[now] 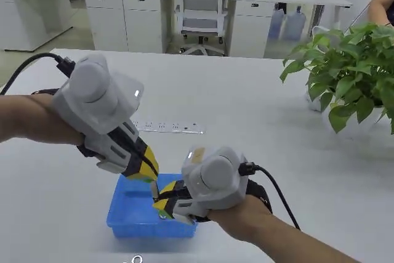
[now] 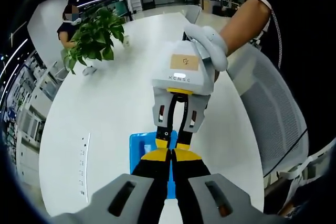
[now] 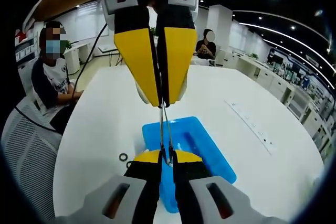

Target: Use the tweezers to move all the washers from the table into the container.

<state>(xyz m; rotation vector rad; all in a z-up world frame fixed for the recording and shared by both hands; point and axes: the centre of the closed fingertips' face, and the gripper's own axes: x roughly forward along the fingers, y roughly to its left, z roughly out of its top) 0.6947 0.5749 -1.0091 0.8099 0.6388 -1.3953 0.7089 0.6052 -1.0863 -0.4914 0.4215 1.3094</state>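
Observation:
The blue container (image 1: pixel 130 217) sits at the near edge of the white table (image 1: pixel 246 103), and both grippers meet tip to tip above it. My left gripper (image 1: pixel 154 182) slants down from the left with its yellow jaws shut on the upper end of thin metal tweezers (image 3: pixel 165 124). My right gripper (image 3: pixel 168 157) comes in from the right and is shut on the lower part of the tweezers, over the container (image 3: pixel 210 153). A small dark washer (image 3: pixel 123 157) lies on the table just beside the container, with another one close to it. In the left gripper view, my left gripper (image 2: pixel 171 153) faces the right gripper (image 2: pixel 176 139).
A potted green plant (image 1: pixel 354 81) stands at the table's right. A white power strip (image 1: pixel 167 127) lies beyond the container. Two washers (image 1: pixel 135 259) show at the table's near edge. An office chair (image 1: pixel 202 13) and desks stand beyond the table. People sit around the table (image 3: pixel 50 82).

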